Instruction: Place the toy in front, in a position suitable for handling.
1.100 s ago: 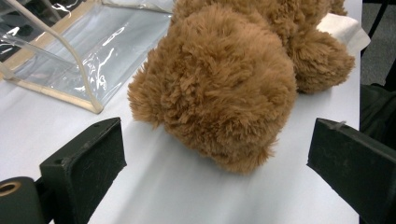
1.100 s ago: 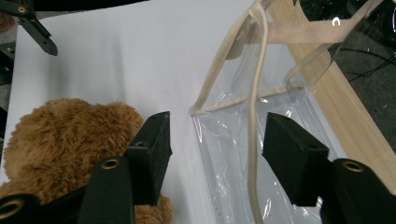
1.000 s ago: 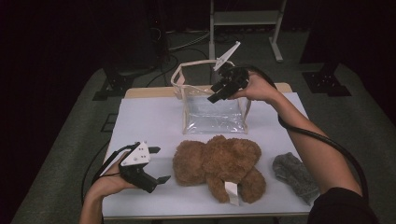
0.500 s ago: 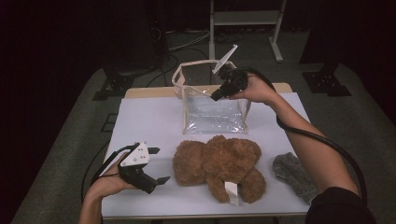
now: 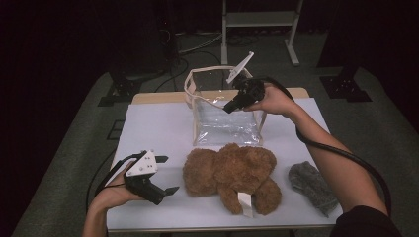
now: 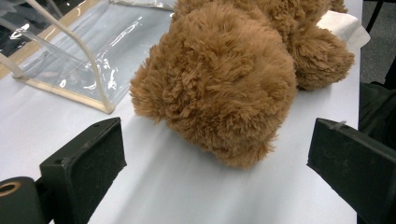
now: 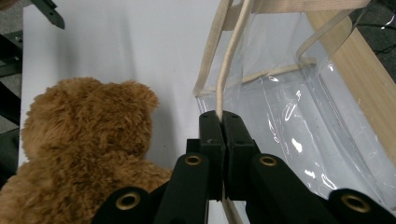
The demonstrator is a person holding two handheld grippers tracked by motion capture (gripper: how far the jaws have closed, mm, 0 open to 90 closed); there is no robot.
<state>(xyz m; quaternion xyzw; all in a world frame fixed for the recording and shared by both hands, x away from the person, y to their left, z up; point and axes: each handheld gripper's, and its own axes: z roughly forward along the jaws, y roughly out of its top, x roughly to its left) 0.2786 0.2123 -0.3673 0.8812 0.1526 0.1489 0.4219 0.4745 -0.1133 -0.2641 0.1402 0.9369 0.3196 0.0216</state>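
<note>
Bright overhead light on the table [image 5: 158,123], dark surroundings, sharp focus.

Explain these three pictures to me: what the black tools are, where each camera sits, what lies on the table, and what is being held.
A person holds a two-jaw black gripper in each hand. One camera looks down from above; one rides on each gripper, looking along its jaws. On the white table lie a brown plush teddy bear, a grey fuzzy cloth and a clear plastic bag with beige trim. The right gripper is shut on the bag's beige strap. The left gripper rests open beside the bear, holding nothing.
</note>
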